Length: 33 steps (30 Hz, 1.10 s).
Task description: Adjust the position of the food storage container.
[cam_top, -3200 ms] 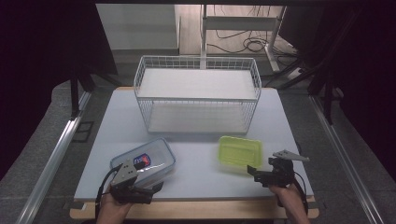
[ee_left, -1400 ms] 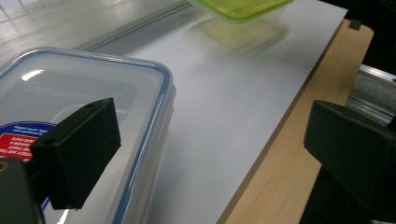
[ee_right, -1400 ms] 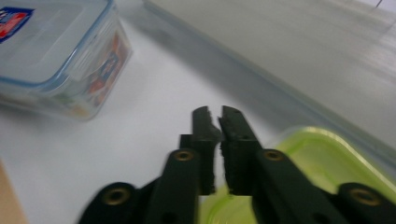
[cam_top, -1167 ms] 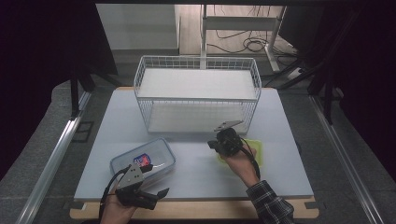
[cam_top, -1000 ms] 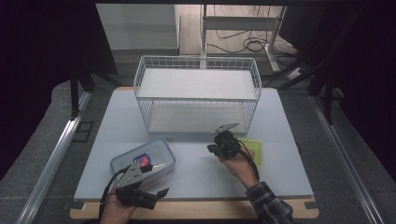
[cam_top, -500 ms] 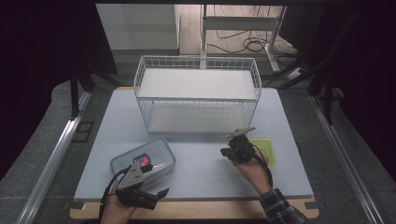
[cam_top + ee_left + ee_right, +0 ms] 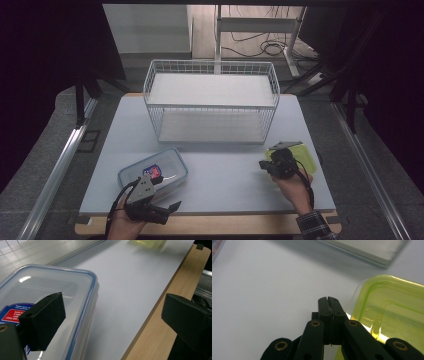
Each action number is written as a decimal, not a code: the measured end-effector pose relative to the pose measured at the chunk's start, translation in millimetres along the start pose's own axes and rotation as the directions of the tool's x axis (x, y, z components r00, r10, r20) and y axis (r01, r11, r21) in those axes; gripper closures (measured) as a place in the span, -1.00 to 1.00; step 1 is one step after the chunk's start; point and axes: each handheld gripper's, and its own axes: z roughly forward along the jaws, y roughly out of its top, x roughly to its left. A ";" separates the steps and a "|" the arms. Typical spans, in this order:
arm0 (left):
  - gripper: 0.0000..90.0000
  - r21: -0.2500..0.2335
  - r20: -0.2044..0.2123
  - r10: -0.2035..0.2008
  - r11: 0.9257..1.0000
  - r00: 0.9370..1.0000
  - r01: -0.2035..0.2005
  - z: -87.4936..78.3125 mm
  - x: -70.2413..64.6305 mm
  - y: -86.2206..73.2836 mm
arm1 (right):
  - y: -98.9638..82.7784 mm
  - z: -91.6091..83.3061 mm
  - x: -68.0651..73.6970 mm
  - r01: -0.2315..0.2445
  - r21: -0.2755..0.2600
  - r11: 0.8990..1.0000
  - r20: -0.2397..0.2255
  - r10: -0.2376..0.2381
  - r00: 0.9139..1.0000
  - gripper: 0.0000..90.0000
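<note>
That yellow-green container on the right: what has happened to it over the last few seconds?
The right gripper, shut on the yellow-green container, dragged it left toward the middle, then back right. The left gripper, the clear box and the wire basket stayed put.

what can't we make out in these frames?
- Yellow container, high view: near half hidden behind the right gripper.
- Yellow container, left gripper view: blurred, cut by the top edge.
- Clear box label, left gripper view: partly behind a jaw.
- Label, high view: text too small.
</note>
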 end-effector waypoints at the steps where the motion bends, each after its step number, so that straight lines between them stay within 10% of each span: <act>1: -0.88 0.001 0.000 -0.002 1.000 1.000 0.002 -0.1 0.0 0.2 | -1.8 -1.7 -3.4 -0.012 -0.006 1.000 0.007 0.012 1.000 0.97; 12: -0.87 0.025 -0.007 -0.025 0.999 1.000 0.025 -0.7 2.2 0.7 | 1.2 -3.6 -34.1 -0.101 -0.073 0.992 0.032 0.103 0.994 0.97; 19: -0.85 0.050 -0.045 -0.097 0.994 0.994 0.099 -12.7 17.7 -0.5 | 3.0 -5.3 -24.7 -0.062 -0.088 0.994 0.042 0.066 0.997 0.92; 26: 0.19 0.041 -0.139 -0.123 0.991 0.983 0.130 -40.5 34.3 -10.0 | 0.9 -7.3 -8.6 -0.005 -0.098 0.995 0.046 0.010 0.999 0.90; 33: 1.00 0.037 -0.224 -0.191 0.978 0.956 0.204 -64.0 57.3 -26.0 | 1.1 -4.7 2.6 0.022 -0.094 0.995 0.023 -0.020 1.000 0.88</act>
